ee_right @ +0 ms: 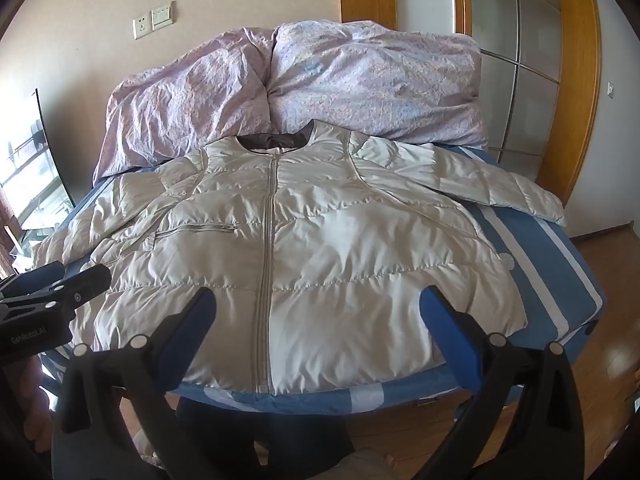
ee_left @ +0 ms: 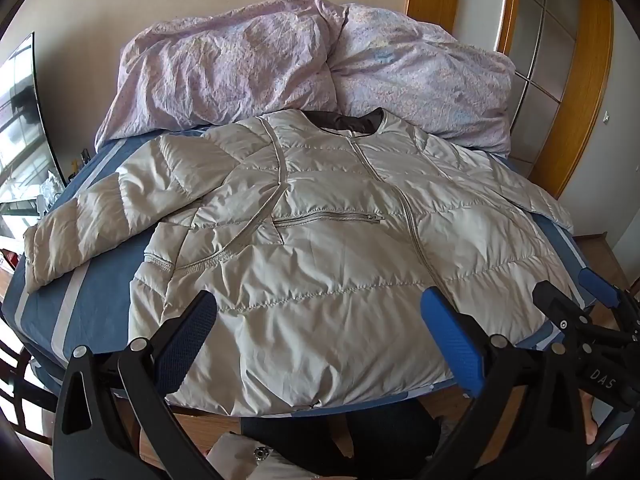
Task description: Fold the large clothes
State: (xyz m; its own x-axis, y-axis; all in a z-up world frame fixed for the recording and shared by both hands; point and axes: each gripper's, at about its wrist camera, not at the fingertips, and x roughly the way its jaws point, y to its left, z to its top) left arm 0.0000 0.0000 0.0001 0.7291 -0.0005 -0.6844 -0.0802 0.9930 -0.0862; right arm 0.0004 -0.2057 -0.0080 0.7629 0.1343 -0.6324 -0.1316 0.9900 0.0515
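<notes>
Over the near edge of the bed, the left claw [ee_left: 318, 320] hangs with its blue-padded fingers [ee_left: 452, 344] spread wide, nothing between them, tilted down toward the hem of the jacket [ee_left: 320, 240]. The right claw [ee_right: 318, 320] stands just beside it to the right, likewise spread and empty, aimed at the lower front of the same garment; each claw shows at the edge of the other's view.

The jacket, a pale beige quilted one, lies face up and zipped on the blue-and-white striped bedsheet [ee_right: 552, 264], its dark-lined collar toward the far side. Its zipper [ee_right: 266, 264] runs from collar to hem. One sleeve [ee_left: 92, 224] stretches out to the left, the other sleeve [ee_right: 500, 188] to the right, reaching the bed's edge.

Beyond the collar, a rumpled lilac duvet [ee_right: 320, 80] is heaped against the wall. Wooden flooring [ee_right: 624, 288] shows to the right of the bed.
</notes>
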